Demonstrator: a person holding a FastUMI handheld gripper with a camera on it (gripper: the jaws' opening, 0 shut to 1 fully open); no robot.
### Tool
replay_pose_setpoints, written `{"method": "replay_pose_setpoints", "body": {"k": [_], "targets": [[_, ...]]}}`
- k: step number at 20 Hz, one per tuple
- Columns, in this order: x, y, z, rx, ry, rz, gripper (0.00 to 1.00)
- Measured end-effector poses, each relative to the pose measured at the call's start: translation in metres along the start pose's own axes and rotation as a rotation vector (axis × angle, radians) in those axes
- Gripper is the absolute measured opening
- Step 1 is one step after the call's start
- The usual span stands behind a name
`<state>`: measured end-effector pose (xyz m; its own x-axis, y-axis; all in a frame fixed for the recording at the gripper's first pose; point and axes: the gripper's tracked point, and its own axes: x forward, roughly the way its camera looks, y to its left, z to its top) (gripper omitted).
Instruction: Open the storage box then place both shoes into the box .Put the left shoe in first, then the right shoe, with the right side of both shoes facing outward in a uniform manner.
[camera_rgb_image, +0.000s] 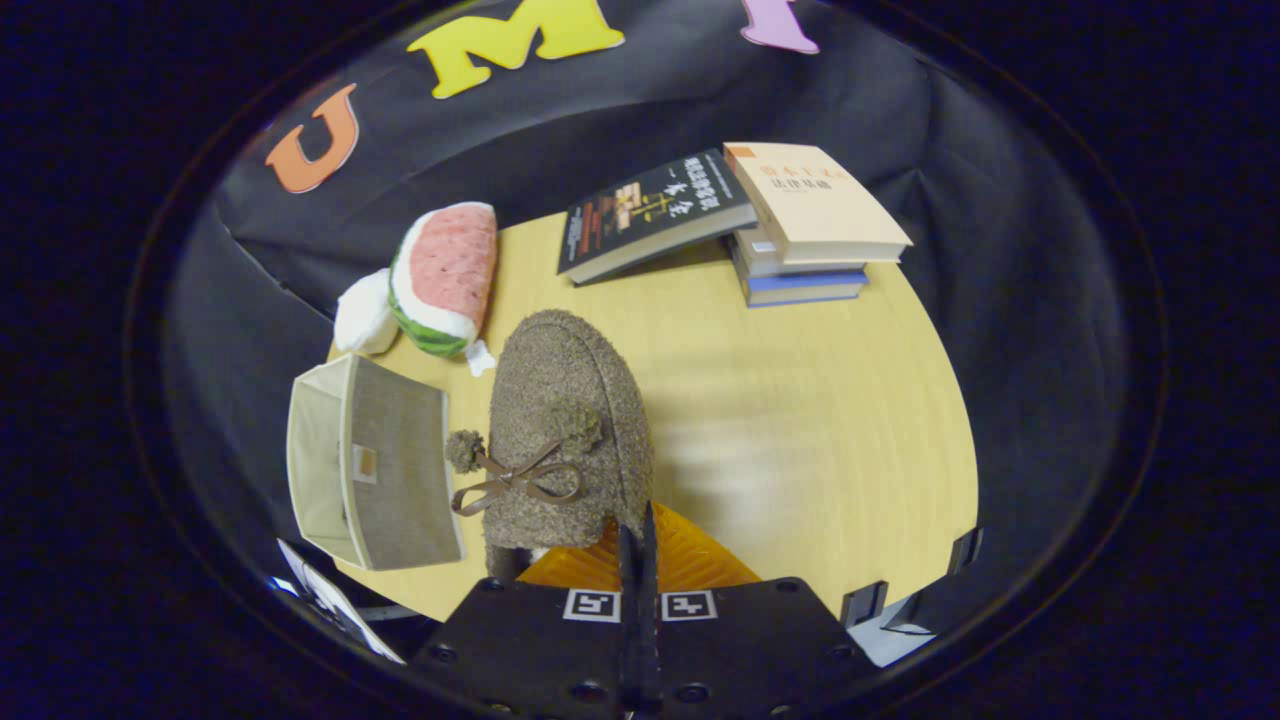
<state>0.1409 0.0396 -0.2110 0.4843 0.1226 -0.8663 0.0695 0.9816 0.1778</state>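
Note:
A fuzzy brown shoe (565, 420) with a thin bow and pompoms hangs just ahead of my fingers, toe pointing away from me toward the back of the table. My gripper (637, 528) is shut, its fingers nearly together and pinching the shoe's rear edge. The beige fabric storage box (395, 470) stands on the table directly left of the shoe, with a small tab on the face toward me. A paler panel (315, 450) shows on its left side; I cannot tell whether that is the raised lid or the inside.
A watermelon-slice plush (445, 275) and a white soft item (365, 315) lie behind the box. Stacked books (810, 230), with a dark book (650, 210) leaning on them, sit at the back right. Bare wooden table (800, 420) stretches right of the shoe.

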Motion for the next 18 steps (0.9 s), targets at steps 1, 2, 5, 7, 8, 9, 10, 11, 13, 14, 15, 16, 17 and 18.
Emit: {"method": "replay_pose_setpoints", "body": {"k": [1,2,5,7,8,9,10,11,13,14,15,16,17,18], "targets": [[-0.007,0.018,0.002,-0.016,-0.007,0.010,0.00],[-0.012,0.036,0.003,-0.036,-0.012,0.023,0.00],[-0.021,0.092,-0.001,-0.069,-0.008,0.070,0.00],[-0.019,0.127,-0.006,-0.083,0.011,0.100,0.00],[-0.017,0.143,-0.008,-0.091,0.020,0.106,0.00],[-0.014,0.158,-0.010,-0.102,0.026,0.110,0.00],[-0.011,0.173,-0.011,-0.107,0.029,0.114,0.00],[-0.008,0.188,-0.012,-0.112,0.032,0.117,0.00],[0.001,0.215,-0.016,-0.105,0.050,0.121,0.00],[0.006,0.228,-0.019,-0.095,0.060,0.121,0.00],[0.012,0.239,-0.019,-0.094,0.063,0.122,0.00],[0.019,0.251,-0.019,-0.097,0.067,0.120,0.00],[0.026,0.261,-0.023,-0.093,0.076,0.120,0.00],[0.033,0.271,-0.026,-0.087,0.084,0.118,0.00]]}}
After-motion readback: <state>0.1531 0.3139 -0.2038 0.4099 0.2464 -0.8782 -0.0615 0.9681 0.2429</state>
